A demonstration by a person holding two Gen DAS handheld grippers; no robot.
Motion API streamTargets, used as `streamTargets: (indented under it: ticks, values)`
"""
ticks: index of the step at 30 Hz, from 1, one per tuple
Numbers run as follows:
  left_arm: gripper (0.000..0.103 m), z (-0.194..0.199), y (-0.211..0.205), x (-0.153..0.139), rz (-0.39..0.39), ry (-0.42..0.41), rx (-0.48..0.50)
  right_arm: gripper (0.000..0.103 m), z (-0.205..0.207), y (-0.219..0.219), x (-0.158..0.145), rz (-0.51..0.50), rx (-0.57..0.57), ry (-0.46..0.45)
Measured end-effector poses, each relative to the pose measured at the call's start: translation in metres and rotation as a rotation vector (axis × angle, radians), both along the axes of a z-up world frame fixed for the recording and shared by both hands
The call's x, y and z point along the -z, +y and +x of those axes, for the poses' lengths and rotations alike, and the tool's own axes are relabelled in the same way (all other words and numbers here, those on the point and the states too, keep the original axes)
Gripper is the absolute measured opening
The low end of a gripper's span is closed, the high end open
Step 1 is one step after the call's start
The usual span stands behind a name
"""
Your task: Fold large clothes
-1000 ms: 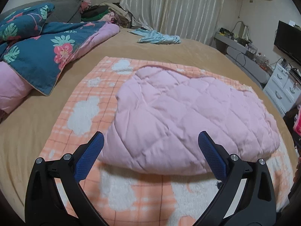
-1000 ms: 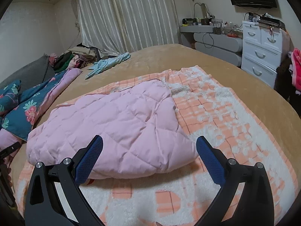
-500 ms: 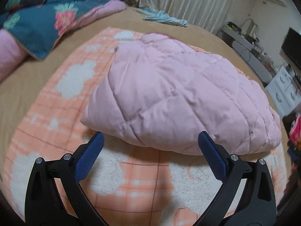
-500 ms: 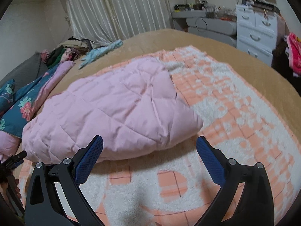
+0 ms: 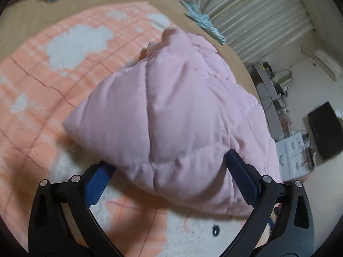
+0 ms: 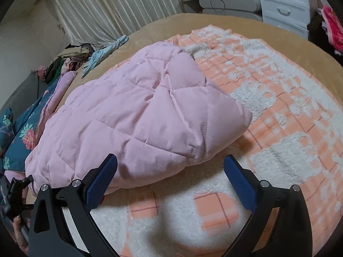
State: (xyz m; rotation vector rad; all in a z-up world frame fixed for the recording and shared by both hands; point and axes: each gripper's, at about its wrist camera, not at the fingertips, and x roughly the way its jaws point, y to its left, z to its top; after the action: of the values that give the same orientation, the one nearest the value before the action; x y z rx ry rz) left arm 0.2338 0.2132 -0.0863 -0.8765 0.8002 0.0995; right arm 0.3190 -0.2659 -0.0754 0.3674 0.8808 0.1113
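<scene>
No brand, label or writing can be read in either view.

The folded pink quilted padded garment (image 5: pixel 171 115) fills the middle of the left wrist view and lies on an orange-and-white checked fleece blanket (image 5: pixel 64 68) spread over a tan bed cover (image 6: pixel 214 21). The left gripper (image 5: pixel 171 180) has its jaws spread wide, one blue-padded finger on each side of the garment's near edge; the near fold bulges between them and partly covers the finger tips, but nothing is pinched. The picture is blurred here.

In the right wrist view the same garment (image 6: pixel 137 115) occupies the centre and left, its right corner pointing toward mid-frame right. The right gripper (image 6: pixel 170 171) is also wide open and grips nothing: its left finger (image 6: pixel 100 182) sits right at the garment's near hem, its right finger over bare blanket (image 6: pixel 278 128).

At the left edge of that view lie a dark teal floral duvet with pink lining (image 6: pixel 27 128) and, above it, a heap of mixed clothes (image 6: pixel 70 57); a light blue garment (image 6: pixel 105 53) lies on the bed cover near pale pleated curtains (image 6: pixel 111 6). A white chest of drawers (image 6: pixel 285 4) stands at the upper right. The black frame of the other gripper (image 6: pixel 15 192) shows at the lower left.

Open blanket spreads across the right and bottom of the right wrist view, and across the left of the left wrist view.
</scene>
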Motion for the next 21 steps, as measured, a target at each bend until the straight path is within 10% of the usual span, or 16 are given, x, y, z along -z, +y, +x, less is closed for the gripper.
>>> streamTargets:
  ticks: [21]
  values:
    - [0.095, 0.031, -0.002, 0.023, -0.071, -0.043, -0.003, 0.099, 0.066, -0.011, 0.047, 0.314, 0.030, 0.037]
